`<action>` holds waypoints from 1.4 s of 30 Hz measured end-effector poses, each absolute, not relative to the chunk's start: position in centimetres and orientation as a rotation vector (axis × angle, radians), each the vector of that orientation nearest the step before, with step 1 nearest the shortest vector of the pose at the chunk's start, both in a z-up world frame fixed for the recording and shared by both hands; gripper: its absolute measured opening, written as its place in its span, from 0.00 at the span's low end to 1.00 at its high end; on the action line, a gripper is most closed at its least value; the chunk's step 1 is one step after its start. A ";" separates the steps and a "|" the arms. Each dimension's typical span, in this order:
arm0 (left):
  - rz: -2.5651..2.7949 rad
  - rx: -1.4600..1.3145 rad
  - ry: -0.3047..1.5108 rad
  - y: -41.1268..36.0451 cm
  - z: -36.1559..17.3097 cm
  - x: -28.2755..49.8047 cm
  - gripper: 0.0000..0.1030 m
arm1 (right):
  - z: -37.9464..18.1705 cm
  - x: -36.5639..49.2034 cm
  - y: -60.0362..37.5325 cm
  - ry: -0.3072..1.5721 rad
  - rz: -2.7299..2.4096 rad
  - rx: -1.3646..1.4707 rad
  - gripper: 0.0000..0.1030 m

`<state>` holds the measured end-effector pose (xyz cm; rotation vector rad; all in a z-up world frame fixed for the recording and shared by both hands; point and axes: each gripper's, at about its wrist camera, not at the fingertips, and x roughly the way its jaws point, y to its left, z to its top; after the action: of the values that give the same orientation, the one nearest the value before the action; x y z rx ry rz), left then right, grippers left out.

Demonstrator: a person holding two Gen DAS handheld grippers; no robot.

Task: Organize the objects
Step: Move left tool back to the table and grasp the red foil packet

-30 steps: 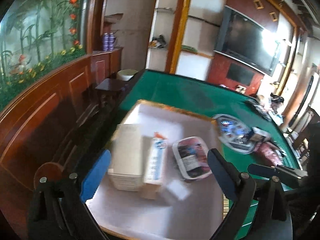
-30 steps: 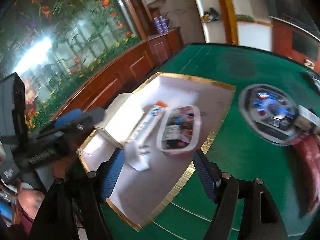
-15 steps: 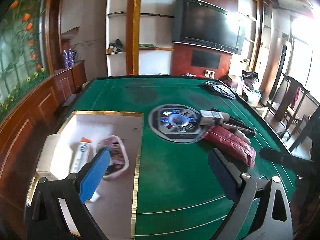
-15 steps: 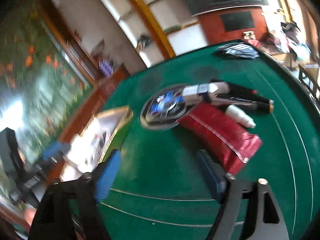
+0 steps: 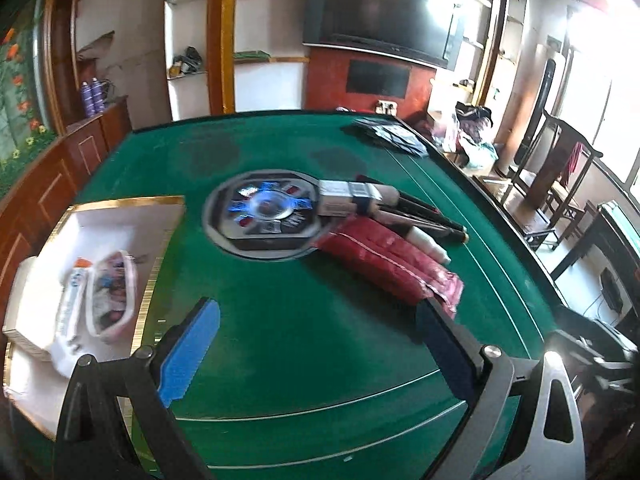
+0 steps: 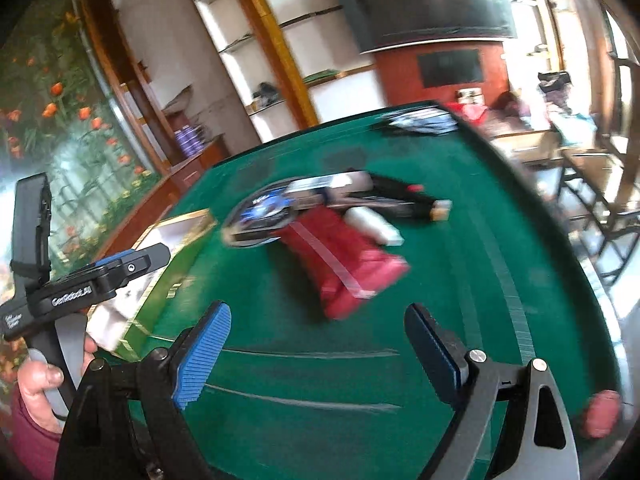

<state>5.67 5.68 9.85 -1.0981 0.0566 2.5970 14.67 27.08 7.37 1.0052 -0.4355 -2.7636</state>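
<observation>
A red pouch (image 5: 394, 266) lies on the green table (image 5: 288, 352), with black pens (image 5: 424, 210), a white tube (image 5: 430, 246) and a silver box (image 5: 344, 198) behind it. A white gold-edged tray (image 5: 120, 212) at the left holds a white box (image 5: 26, 308), a toothpaste tube (image 5: 70, 304) and an oval packet (image 5: 112, 292). My left gripper (image 5: 316, 340) is open and empty above bare felt. My right gripper (image 6: 318, 338) is open and empty, just short of the red pouch (image 6: 344, 264). The left gripper also shows in the right wrist view (image 6: 132, 264).
A round control panel (image 5: 264, 216) sits in the table's middle. Dark packets (image 5: 390, 136) lie at the far right edge. Wooden chairs (image 5: 560, 168) stand to the right. A wood cabinet (image 5: 60, 168) runs along the left.
Both grippers have swung right, away from the tray and toward the red pouch and pens. Both stay open and empty.
</observation>
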 end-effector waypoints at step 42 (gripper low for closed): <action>2.898 -1.426 0.200 18.9 1.6 -5.9 0.97 | 3.7 17.2 39.1 -0.847 -2.797 1.046 0.90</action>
<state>-5.86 18.91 1.58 -1.4261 0.1999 2.8976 17.16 39.07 3.69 1.0460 -0.8471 -2.7967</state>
